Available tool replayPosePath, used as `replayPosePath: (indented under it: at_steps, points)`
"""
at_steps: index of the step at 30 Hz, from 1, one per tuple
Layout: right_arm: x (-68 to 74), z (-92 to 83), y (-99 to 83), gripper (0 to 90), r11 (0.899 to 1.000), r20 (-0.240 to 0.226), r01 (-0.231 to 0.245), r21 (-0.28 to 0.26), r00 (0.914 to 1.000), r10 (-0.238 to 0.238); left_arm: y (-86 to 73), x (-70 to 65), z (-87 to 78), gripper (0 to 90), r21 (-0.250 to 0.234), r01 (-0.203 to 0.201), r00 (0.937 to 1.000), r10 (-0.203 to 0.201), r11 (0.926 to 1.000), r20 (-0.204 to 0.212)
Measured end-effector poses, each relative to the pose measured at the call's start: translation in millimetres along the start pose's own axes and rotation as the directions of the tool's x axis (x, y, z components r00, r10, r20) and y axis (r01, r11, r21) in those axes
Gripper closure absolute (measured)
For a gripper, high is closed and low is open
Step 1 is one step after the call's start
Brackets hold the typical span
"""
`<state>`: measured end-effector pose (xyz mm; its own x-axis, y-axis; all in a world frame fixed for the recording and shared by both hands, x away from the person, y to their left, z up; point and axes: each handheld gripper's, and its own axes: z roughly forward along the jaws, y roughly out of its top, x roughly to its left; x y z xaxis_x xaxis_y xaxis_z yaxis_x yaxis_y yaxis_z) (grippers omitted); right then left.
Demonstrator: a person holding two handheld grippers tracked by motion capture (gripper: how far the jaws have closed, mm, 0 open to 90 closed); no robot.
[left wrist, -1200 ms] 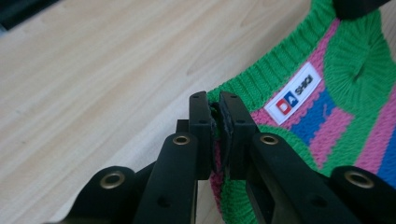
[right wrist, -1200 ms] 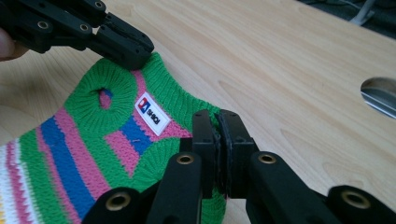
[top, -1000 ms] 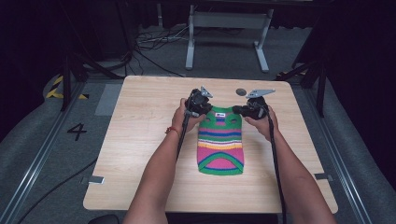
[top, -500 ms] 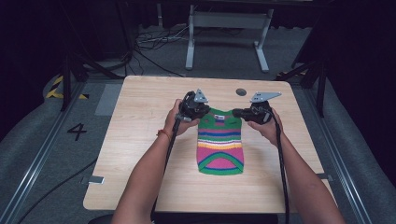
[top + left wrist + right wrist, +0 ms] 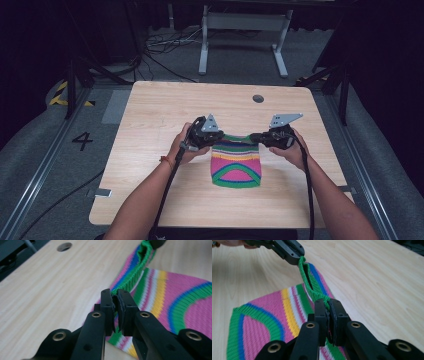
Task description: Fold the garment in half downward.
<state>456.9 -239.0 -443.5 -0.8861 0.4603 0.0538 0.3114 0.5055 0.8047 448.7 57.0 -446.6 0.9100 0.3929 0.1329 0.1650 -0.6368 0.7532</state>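
Left gripper (image 5: 216,141) and right gripper (image 5: 254,137) each clamped on far green hem of striped knit cloth (image 5: 236,167), mid-table (image 5: 150,120).

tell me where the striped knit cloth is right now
In the high view the striped knit cloth lies mid-table, its far green edge pinched between the left gripper and right gripper.
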Motion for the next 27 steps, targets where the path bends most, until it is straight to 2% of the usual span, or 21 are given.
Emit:
replayPosePath:
  at_steps: [2,3,6,7,8,9,11,12,14,16,17,18,19,20,21,23,24,25,27]
  points:
    - [7.0,-1.4,-5.0,85.3,1.000,-0.011,0.007,0.011,0.9999,-0.006,-7.6,-9.1,-2.4,84.7,0.001,0.006,0.9996,-0.006,1.0000,0.028]
    - [10.3,-2.1,-6.7,85.3,1.000,-0.016,0.007,0.015,0.9998,-0.007,-9.0,-13.0,-3.5,84.7,0.003,-0.003,0.9995,0.003,1.0000,0.031]
    - [20.3,-3.5,-12.7,85.1,0.999,-0.037,0.017,0.033,0.9992,-0.015,-9.3,-27.0,-7.1,84.0,0.014,-0.018,0.9983,0.017,0.9997,0.056]
    - [20.3,-3.5,-12.7,85.1,0.999,-0.037,0.017,0.033,0.9992,-0.015,-9.3,-27.0,-7.1,83.9,0.014,-0.018,0.9983,0.017,0.9997,0.056]
    - [26.6,-4.3,-16.4,84.9,0.998,-0.045,0.028,0.054,0.9987,-0.025,-9.0,-30.4,-7.5,83.9,0.031,-0.027,0.9979,0.025,0.9992,0.059]
    - [26.6,-4.3,-16.4,84.9,0.998,-0.045,0.028,0.054,0.9987,-0.025,-9.0,-30.4,-7.5,83.6,0.031,-0.027,0.9979,0.025,0.9992,0.059]
    - [32.6,-5.2,-21.5,83.7,0.997,-0.058,0.028,0.067,0.9980,-0.024,-9.9,-38.0,-5.8,83.6,0.076,-0.041,0.9973,0.036,0.9963,0.064]
    - [35.0,-5.4,-24.1,83.2,0.997,-0.063,0.026,0.077,0.9978,-0.021,-11.1,-40.3,-5.2,83.3,0.082,-0.040,0.9972,0.035,0.9958,0.066]
    - [39.0,-5.2,-29.8,83.4,0.995,-0.068,0.037,0.096,0.9972,-0.031,-16.5,-46.2,-3.3,84.8,0.099,-0.026,0.9966,0.018,0.9947,0.080]
    - [40.9,-5.0,-37.5,83.7,0.993,-0.073,0.027,0.116,0.9972,-0.018,-21.9,-51.2,-1.0,85.0,0.113,-0.021,0.9958,0.010,0.9934,0.092]
    - [41.2,-4.8,-41.9,83.7,0.992,-0.079,0.016,0.123,0.9969,-0.006,-24.8,-52.5,0.7,86.1,0.109,-0.002,0.9950,-0.009,0.9940,0.099]
    - [41.6,-4.3,-44.9,83.3,0.991,-0.076,0.016,0.131,0.9971,-0.006,-27.3,-54.8,5.1,87.1,0.141,0.003,0.9956,-0.016,0.9900,0.093]
    - [42.3,-3.5,-47.9,81.3,0.990,-0.078,0.012,0.143,0.9969,-0.001,-28.8,-56.6,7.8,86.8,0.161,-0.014,0.9955,-0.001,0.9868,0.095]
    - [42.3,-3.5,-47.9,81.3,0.990,-0.078,0.012,0.143,0.9969,-0.001,-28.8,-56.6,7.8,85.7,0.161,-0.014,0.9955,-0.001,0.9868,0.095]
    - [42.5,-2.5,-49.9,77.2,0.988,-0.074,0.009,0.152,0.9973,0.002,-30.3,-58.1,8.7,85.7,0.168,-0.024,0.9953,0.007,0.9856,0.096]
    - [45.4,-1.9,-53.0,75.4,0.987,-0.070,0.010,0.159,0.9975,0.001,-32.6,-59.2,6.5,82.7,0.155,-0.026,0.9960,0.013,0.9876,0.088]
    - [46.6,-2.5,-53.8,72.5,0.988,-0.068,0.015,0.153,0.9977,-0.005,-35.0,-58.6,4.0,80.1,0.128,-0.027,0.9958,0.016,0.9914,0.090]
    - [49.1,-4.5,-54.5,68.9,0.989,-0.066,0.017,0.147,0.9978,-0.007,-35.7,-58.8,2.5,77.5,0.120,-0.026,0.9964,0.016,0.9924,0.083]
    - [52.2,-8.3,-53.8,67.1,0.990,-0.052,0.024,0.140,0.9985,-0.017,-34.1,-59.7,-0.5,68.4,0.107,-0.042,0.9977,0.037,0.9934,0.057]
